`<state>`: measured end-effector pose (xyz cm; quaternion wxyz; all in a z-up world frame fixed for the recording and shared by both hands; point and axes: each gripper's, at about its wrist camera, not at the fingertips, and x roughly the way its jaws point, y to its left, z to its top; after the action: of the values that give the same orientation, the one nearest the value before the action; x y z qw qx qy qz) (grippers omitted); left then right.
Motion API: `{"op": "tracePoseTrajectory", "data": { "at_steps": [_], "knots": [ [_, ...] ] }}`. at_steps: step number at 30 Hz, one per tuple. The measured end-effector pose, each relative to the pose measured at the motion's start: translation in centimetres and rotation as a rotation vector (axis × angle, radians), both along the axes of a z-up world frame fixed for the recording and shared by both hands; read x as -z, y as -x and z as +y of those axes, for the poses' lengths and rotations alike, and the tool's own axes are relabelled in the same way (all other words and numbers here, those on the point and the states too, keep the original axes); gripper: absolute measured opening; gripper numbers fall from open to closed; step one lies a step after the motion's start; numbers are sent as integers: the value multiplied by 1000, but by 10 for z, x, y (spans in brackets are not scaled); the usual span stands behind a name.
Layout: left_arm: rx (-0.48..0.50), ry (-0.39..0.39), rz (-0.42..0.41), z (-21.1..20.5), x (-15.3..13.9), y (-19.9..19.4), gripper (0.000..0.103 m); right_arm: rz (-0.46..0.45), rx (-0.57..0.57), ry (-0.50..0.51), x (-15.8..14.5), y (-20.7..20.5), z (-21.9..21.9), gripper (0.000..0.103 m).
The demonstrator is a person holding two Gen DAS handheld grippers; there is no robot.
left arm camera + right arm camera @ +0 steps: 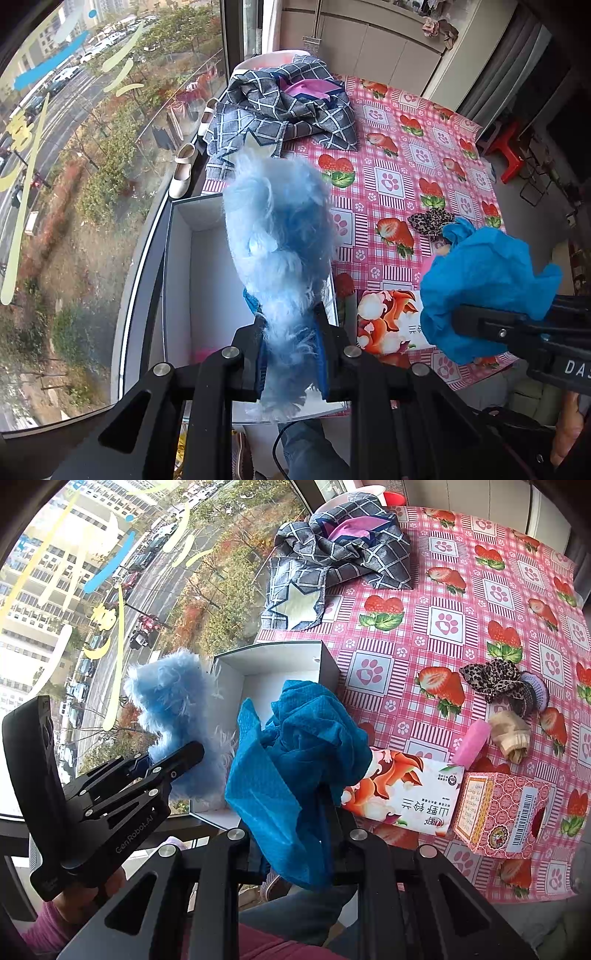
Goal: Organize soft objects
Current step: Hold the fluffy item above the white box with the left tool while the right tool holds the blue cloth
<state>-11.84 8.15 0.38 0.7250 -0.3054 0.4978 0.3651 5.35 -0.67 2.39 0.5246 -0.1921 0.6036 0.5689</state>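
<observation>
Right now both grippers are loaded & hovering over the white box [280, 664] at the table edge, prob. lining up a drop. Left gripper [291, 354] has its fingers squeezed tight on the blue fluffy plush [277, 229], held by its bottom end; its long axis runs straight out ahead of the fingers, tip aimed toward the checked cloth [291, 107]. Right gripper [295, 834] is clamped on the crumpled blue cloth [295, 753], bunched w/ no clear axis, hanging partly over the box's near corner beside the tissue pack [402, 794].

A high-rise home: strawberry-print tablecloth [424, 155], white cupboards [373, 48], children's shoes [183, 171] by a streetside window [74, 147].
</observation>
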Motion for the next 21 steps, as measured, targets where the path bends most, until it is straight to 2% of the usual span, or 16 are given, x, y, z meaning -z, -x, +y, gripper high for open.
{"op": "tracePoseTrajectory", "data": {
  "at_steps": [21],
  "knots": [
    [4,9,-7,12,2,1,23,-2,-7,-1,-2,5,11,22]
  ]
}}
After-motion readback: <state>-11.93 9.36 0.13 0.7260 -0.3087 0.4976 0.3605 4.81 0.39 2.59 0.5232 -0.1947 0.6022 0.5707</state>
